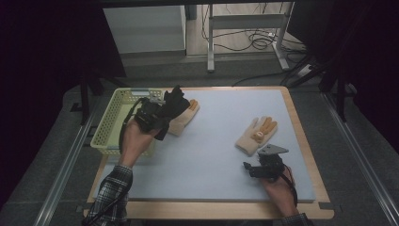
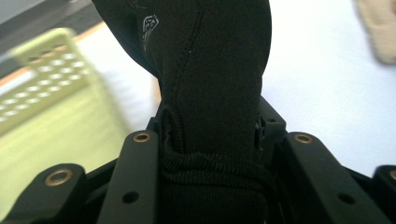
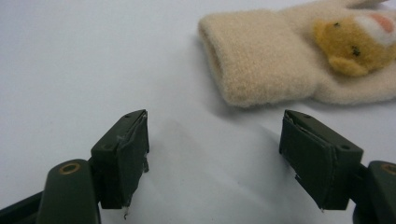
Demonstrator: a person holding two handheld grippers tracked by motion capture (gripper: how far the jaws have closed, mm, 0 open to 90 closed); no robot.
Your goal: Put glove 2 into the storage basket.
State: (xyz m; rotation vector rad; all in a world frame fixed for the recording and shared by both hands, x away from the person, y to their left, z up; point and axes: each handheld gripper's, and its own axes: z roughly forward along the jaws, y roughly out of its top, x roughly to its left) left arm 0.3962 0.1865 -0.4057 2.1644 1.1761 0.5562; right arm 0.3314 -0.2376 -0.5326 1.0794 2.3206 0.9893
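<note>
Clamping a black glove (image 2: 210, 84) tight, the left gripper (image 1: 165, 109) holds it in the air beside the yellow-green basket (image 1: 107, 133), just above a beige knitted glove (image 1: 184, 117) at the table's far left. Nothing visible in the basket yet, so the job looks barely begun. Over on the right, the right gripper (image 3: 215, 154) waits with jaws wide and empty, low over the table (image 1: 211, 155), a second beige glove with a bear face (image 3: 299, 60) just ahead.

Black glove (image 2: 210, 93), limp and upright, pinched at its cuff, raised beside the green basket (image 1: 109, 127)
</note>
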